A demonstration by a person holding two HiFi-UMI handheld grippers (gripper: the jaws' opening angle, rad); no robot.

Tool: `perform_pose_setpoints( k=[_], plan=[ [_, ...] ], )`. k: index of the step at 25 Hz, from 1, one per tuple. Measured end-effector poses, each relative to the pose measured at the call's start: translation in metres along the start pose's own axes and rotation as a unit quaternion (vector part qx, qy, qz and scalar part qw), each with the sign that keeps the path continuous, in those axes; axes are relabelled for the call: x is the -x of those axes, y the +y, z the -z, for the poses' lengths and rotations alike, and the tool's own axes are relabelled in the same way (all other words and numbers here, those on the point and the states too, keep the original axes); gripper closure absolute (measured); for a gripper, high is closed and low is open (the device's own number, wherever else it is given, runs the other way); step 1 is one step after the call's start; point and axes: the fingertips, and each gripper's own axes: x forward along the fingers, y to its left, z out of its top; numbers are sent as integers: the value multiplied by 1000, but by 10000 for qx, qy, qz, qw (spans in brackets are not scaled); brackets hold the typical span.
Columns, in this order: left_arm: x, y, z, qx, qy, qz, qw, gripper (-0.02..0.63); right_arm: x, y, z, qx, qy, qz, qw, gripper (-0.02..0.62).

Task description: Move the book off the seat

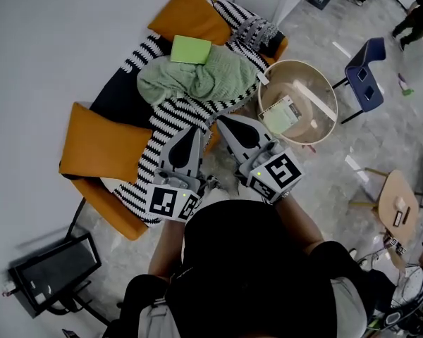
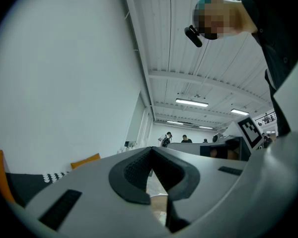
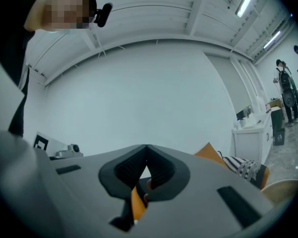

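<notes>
- Left gripper (image 1: pixel 199 128) (image 2: pixel 151 149): jaws closed tip to tip, nothing between the pads.
- Right gripper (image 1: pixel 223 119) (image 3: pixel 147 147): jaws also closed and empty; the orange seen through the gap is a cushion behind.
- Both grippers are side by side, close to the person, with their tips over the striped blanket (image 1: pixel 170 120) at the seat's front edge.
- Green book (image 1: pixel 191 49) lies flat on the seat (image 1: pixel 115 98), on the green cloth (image 1: pixel 201 77), beside the orange cushion (image 1: pixel 189 14).
- Spiral notebook (image 1: pixel 281 115) lies in the round wooden table (image 1: pixel 326 90) beside the seat.
- Neither gripper touches either one.
</notes>
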Motion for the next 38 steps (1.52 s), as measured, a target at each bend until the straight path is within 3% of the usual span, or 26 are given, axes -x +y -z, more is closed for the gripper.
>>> perform_pose_setpoints(
  k=[5, 9, 25, 30, 38],
  plan=[
    [-33, 1, 6, -47, 59, 27, 10000, 597, -6, -33, -2, -70, 1, -1, 10000, 580],
    [-68, 1, 12, -82, 99, -168, 9998, 597, -10, -75, -2, -277, 61, -87, 9996, 580],
    [-185, 4, 14, -476, 20, -926, 9946, 596, -39, -196, -38, -311, -87, -895, 9955, 580],
    [-199, 11, 26, -462, 151, -1093, 9928, 595, -49, -216, -38, -388, -63, -943, 9948, 580],
    [-218, 63, 41, -208, 206, -1144, 9930, 595, -88, -237, -20, -380, 183, -733, 9964, 580]
  ],
)
